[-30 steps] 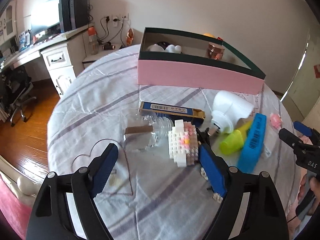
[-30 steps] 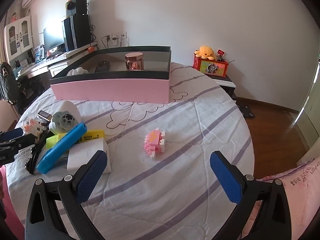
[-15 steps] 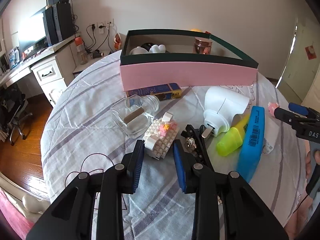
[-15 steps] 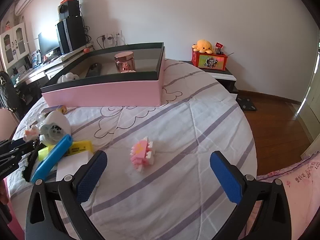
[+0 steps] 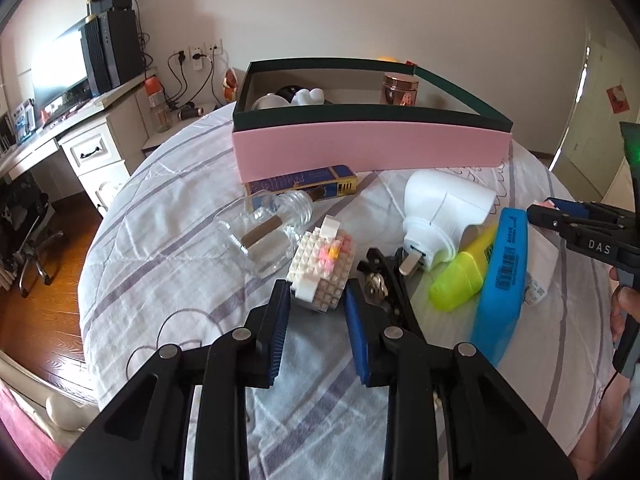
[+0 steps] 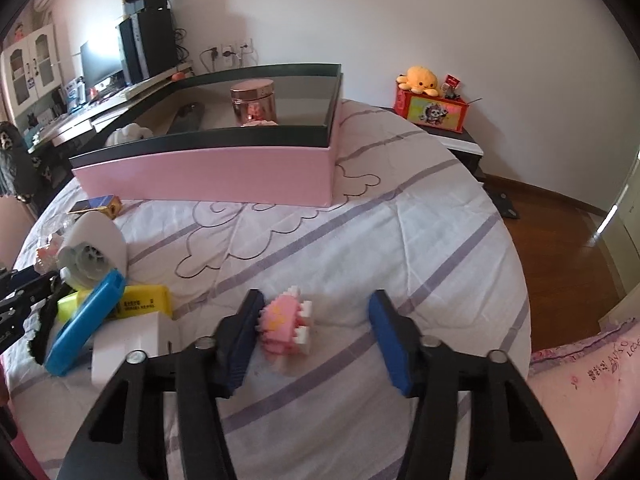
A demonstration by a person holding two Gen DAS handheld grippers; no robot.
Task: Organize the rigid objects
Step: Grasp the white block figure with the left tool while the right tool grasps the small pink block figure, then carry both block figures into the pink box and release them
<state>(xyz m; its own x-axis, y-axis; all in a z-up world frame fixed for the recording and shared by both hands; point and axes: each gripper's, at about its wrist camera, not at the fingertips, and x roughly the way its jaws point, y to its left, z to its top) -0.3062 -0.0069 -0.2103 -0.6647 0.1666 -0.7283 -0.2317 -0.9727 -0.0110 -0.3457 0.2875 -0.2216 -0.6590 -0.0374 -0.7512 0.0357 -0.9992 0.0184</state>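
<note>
Just in front of the pink box, the left gripper pinched the white brick model w/ both pads touching, so pickup looked done & next was prob. a lift over the box's dark rim. Further out from the box, the right gripper stood spread around the pink brick toy, left pad touching, right pad apart; it needed closing. Clutter crowded the left side, open cloth lay around the toy.
</note>
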